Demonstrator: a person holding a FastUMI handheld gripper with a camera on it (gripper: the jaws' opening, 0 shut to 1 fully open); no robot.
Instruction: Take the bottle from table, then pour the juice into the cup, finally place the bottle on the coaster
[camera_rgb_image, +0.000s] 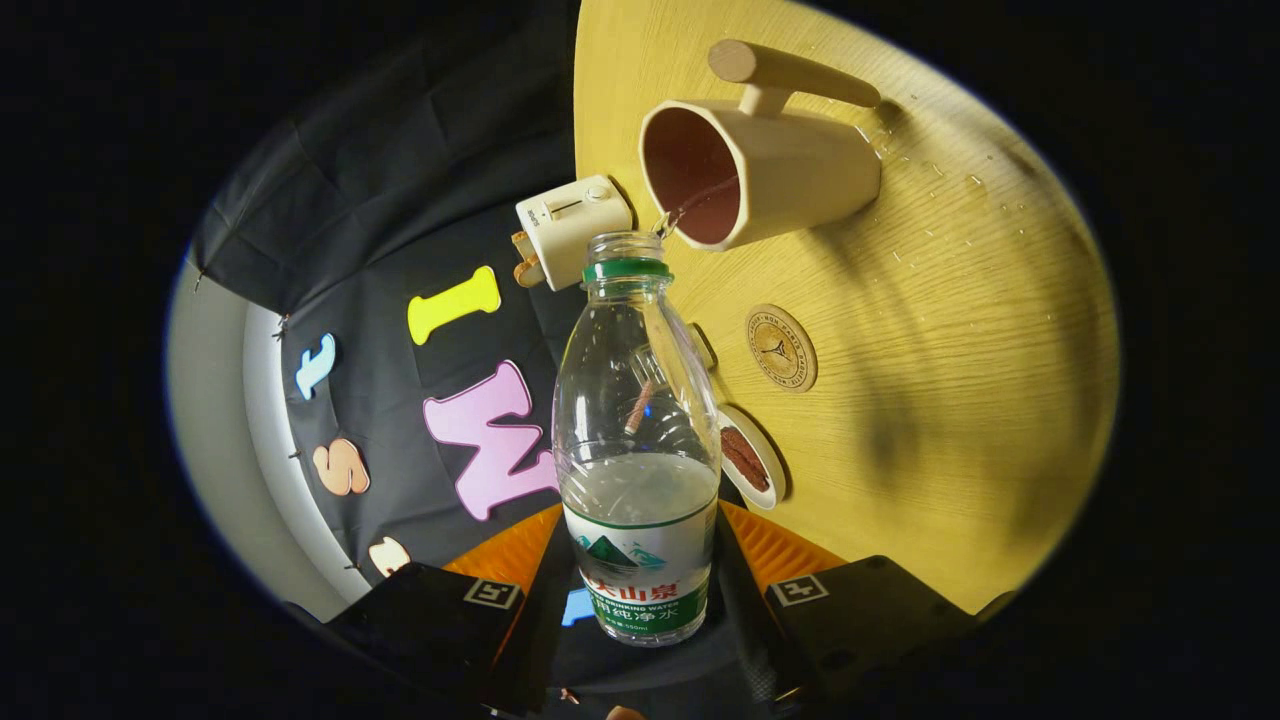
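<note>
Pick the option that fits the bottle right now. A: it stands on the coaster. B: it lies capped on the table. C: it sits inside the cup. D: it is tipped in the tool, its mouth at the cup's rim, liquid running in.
D: the tool is shut on the bottle, whose open mouth reaches the cup; a thin stream enters it.

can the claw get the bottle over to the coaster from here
Probably yes. The claw is shut on the bottle, tilted at the cup, and the coaster lies bare just beyond, with only a small dish beside it.
</note>
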